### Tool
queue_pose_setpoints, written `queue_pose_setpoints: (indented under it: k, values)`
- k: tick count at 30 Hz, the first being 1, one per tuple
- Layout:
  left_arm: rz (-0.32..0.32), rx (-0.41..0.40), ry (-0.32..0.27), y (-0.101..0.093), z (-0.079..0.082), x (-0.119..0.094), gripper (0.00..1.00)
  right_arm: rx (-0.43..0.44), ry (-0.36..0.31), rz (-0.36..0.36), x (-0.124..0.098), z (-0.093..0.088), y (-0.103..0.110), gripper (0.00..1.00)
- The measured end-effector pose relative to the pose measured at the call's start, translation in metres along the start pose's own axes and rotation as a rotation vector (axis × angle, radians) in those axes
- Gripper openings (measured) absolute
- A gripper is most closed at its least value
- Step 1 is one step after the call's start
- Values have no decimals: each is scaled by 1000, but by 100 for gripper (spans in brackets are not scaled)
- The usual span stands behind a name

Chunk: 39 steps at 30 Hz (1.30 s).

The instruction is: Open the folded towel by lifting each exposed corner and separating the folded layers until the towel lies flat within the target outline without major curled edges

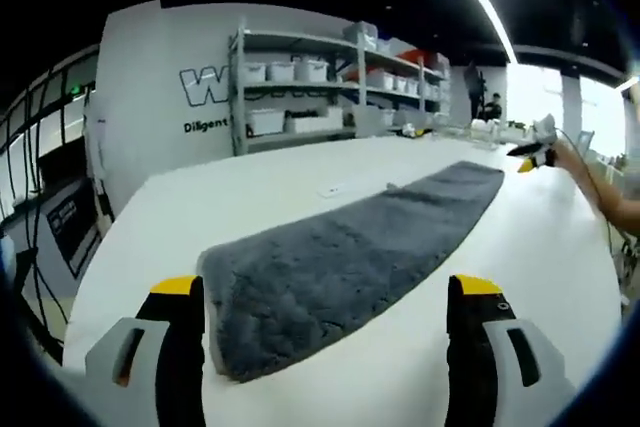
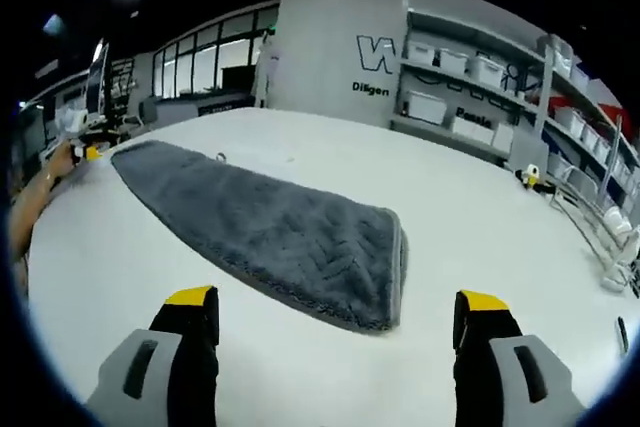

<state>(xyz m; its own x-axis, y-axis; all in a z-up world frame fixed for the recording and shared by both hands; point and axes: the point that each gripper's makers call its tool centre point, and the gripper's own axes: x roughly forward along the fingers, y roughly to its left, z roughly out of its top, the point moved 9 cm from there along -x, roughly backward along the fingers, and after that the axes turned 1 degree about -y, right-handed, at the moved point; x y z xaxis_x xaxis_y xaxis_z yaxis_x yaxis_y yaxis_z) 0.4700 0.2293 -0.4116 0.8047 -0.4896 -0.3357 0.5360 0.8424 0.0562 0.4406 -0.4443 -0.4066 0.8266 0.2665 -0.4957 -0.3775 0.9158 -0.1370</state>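
The grey towel (image 1: 350, 247) stretched lengthwise across the white surface (image 1: 520, 247) between both grippers, each with jaws spread and empty, one at either end.

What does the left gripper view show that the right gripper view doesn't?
Left gripper view: a ceiling light strip and people far back. Right gripper view: a row of windows and a small yellow-and-black item on the table. Both: the grey towel lying as a long strip on the white table, shelves of bins, and the left gripper and right gripper, tongs open.
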Motion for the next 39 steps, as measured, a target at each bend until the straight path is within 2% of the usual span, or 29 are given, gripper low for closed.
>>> queue_pose_setpoints:
  k: [5, 12, 17, 24, 27, 29, 39]
  values:
    - [-14, 13, 8, -7, 1, -5, 99, -27, -7, -1, 5, 7, -3, 99]
    - [-38, 63, -2, -27, 6, -11, 99, -22, -33, -5, 22, 21, -16, 99]
    - [-49, 97, 12, -36, 6, -12, 99, -8, -45, -4, 32, 28, -25, 88]
    - [-51, 122, -6, -44, 11, -15, 99, -22, -54, -39, 49, 45, -44, 68]
    - [-54, 130, -10, -48, 11, -17, 99, -24, -58, -45, 56, 49, -50, 49]
    - [-55, 134, -7, -47, 12, -16, 99, -12, -64, -42, 63, 51, -54, 41]
    - [-68, 144, -8, -52, 9, -16, 99, -19, 34, -57, 108, 48, -62, 35]
